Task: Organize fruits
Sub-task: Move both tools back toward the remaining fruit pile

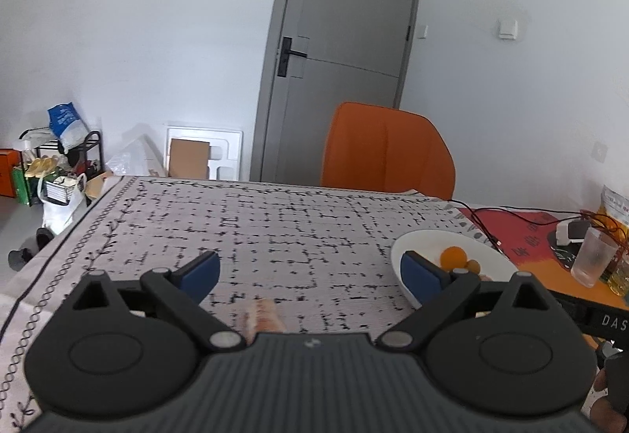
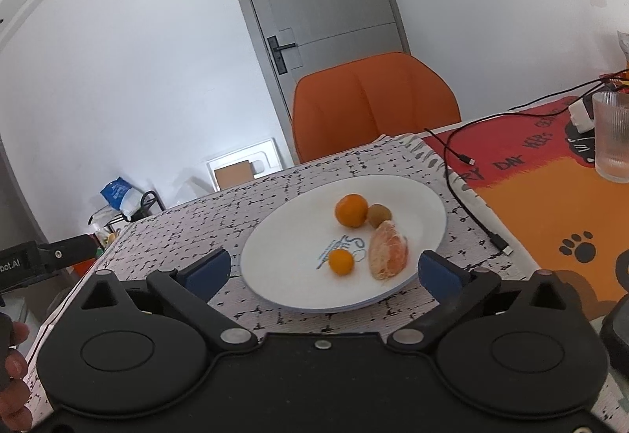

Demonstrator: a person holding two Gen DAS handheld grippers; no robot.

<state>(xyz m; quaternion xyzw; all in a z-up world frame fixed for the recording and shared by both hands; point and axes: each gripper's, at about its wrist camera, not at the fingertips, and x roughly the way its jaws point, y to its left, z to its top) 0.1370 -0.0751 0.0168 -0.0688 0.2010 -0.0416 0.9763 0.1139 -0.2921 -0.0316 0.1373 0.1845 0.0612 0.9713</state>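
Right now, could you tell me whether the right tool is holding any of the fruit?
No, the right tool is open and empty, while the peeled citrus piece lies on the white plate.

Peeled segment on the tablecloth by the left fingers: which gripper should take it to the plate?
Left, probably. The left gripper is open with the loose peeled segment lying on the tablecloth just below its fingers. The right gripper, also open, faces the plate, which already holds four fruits.
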